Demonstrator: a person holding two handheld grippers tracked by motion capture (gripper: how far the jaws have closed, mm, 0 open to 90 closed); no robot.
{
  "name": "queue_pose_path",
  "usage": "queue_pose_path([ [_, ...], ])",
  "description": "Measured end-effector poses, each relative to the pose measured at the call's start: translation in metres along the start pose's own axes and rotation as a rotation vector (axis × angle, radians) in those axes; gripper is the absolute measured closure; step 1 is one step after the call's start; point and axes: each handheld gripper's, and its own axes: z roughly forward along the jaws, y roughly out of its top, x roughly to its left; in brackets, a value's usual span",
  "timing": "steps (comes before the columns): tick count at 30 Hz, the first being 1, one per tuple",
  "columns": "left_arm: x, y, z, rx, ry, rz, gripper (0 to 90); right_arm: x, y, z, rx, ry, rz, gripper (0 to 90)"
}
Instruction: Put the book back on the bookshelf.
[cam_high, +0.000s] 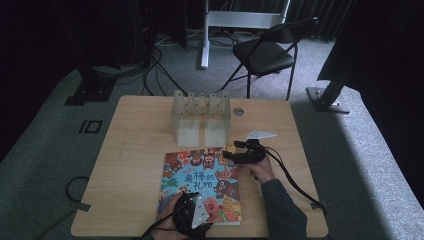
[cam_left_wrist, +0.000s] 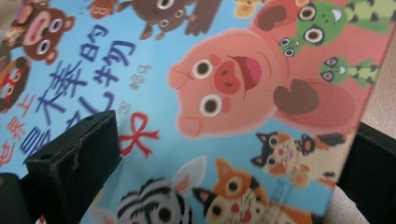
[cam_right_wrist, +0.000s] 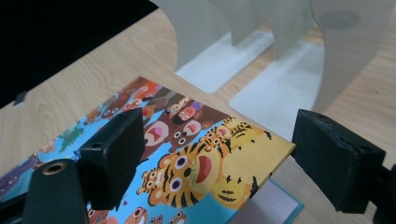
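A picture book (cam_high: 200, 180) with a blue cover of cartoon animals lies flat near the table's front middle. My left gripper (cam_high: 189, 202) is over the book's near edge, held by a hand. In the left gripper view it (cam_left_wrist: 222, 140) stands open just above the cover (cam_left_wrist: 224, 84), nothing pinched. My right gripper (cam_high: 228, 153) is at the book's far right corner. In the right gripper view it (cam_right_wrist: 222, 140) is open, its jaws on either side of the tiger corner (cam_right_wrist: 201, 168). That corner sits raised off the page beneath (cam_right_wrist: 275, 207), its tip against the right jaw.
A clear plastic rack (cam_high: 200, 107) with upright dividers stands behind the book, close ahead in the right gripper view (cam_right_wrist: 336, 46). A round grey cap (cam_high: 238, 111) sits in the tabletop (cam_high: 135, 150). A black folding chair (cam_high: 265, 50) and cables lie beyond the table.
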Motion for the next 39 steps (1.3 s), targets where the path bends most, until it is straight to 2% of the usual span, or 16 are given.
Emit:
queue_pose_path([
  [2, 0.000, 0.001, -0.004, -0.027, 0.023, 0.006, 2.2, 0.003, 0.003, -0.001, -0.009, 0.009, -0.005, 17.7],
  [4, 0.002, 0.002, -0.011, -0.055, 0.040, 0.009, 2.5, 0.004, 0.004, -0.001, -0.002, -0.011, -0.011, 19.5],
  [7, 0.005, 0.002, -0.017, -0.088, 0.027, -0.015, 3.4, 0.003, 0.006, 0.001, 0.018, -0.036, 0.016, 20.3],
  [9, 0.007, 0.002, -0.020, -0.106, 0.027, -0.025, 3.3, 0.003, 0.007, 0.002, 0.029, -0.009, 0.047, 21.6],
  [12, 0.010, 0.003, -0.024, -0.118, 0.026, -0.022, 3.3, 0.007, 0.010, 0.004, 0.064, -0.001, 0.035, 23.4],
  [14, 0.011, 0.004, -0.025, -0.124, 0.024, -0.024, 3.2, 0.012, 0.015, 0.006, 0.076, 0.033, 0.029, 27.8],
  [17, 0.012, 0.004, -0.026, -0.126, 0.022, -0.025, 3.0, 0.015, 0.018, 0.009, 0.101, 0.047, 0.027, 29.6],
  [18, 0.015, 0.004, -0.026, -0.136, 0.014, -0.028, 2.9, 0.019, 0.022, 0.013, 0.131, 0.076, 0.008, 39.0],
  [20, 0.017, 0.003, -0.026, -0.136, 0.006, -0.038, 2.8, 0.020, 0.024, 0.013, 0.132, 0.073, 0.009, 42.7],
  [22, 0.017, 0.002, -0.026, -0.140, -0.002, -0.044, 3.0, 0.020, 0.026, 0.014, 0.133, 0.090, 0.016, 45.7],
  [24, 0.016, 0.001, -0.027, -0.152, -0.009, -0.036, 7.1, 0.019, 0.027, 0.014, 0.130, 0.105, 0.026, 49.1],
  [25, 0.015, 0.000, -0.033, -0.200, -0.038, -0.022, 9.3, 0.019, 0.027, 0.013, 0.128, 0.109, 0.031, 49.8],
  [26, 0.014, 0.000, -0.036, -0.220, -0.056, -0.024, 10.5, 0.018, 0.027, 0.013, 0.128, 0.112, 0.033, 50.6],
  [30, 0.018, 0.002, -0.047, -0.261, -0.087, -0.047, 11.1, 0.017, 0.029, 0.012, 0.122, 0.124, 0.040, 53.0],
  [34, 0.028, -0.001, -0.055, -0.289, -0.079, -0.087, 11.9, 0.017, 0.031, 0.012, 0.118, 0.136, 0.047, 55.6],
  [39, 0.045, -0.010, -0.057, -0.267, -0.036, -0.127, 11.8, 0.018, 0.034, 0.011, 0.101, 0.156, 0.051, 59.3],
])
